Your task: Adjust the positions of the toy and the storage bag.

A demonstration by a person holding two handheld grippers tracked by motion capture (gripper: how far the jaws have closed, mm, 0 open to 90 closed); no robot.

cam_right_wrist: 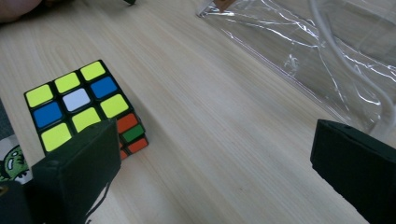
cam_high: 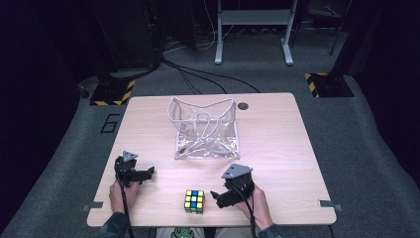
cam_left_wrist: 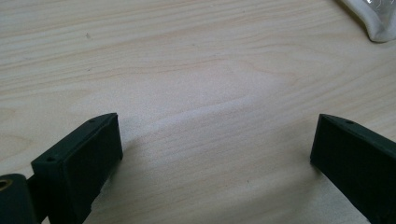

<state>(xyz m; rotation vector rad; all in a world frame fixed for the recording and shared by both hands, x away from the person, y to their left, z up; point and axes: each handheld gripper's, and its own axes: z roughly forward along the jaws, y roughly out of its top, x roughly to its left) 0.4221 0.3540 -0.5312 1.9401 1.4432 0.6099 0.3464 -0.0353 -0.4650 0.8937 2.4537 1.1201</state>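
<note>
Puzzle cube (cam_high: 194,201) at the near edge of the counter (cam_high: 277,144), between left tool (cam_high: 146,173) and right tool (cam_high: 214,195), both spread and empty; clear pouch (cam_high: 204,129) lies beyond.

Table (cam_high: 277,148) brightly lit, surroundings dark; soft shadows; high view grainy.

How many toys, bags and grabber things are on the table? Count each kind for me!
Puzzle cube: 1
Clear plastic bag: 1
Hand-held grippers: 2, the left hand-held gripper and the right hand-held gripper, both with jaws open and holding nothing
Total: 4
</note>
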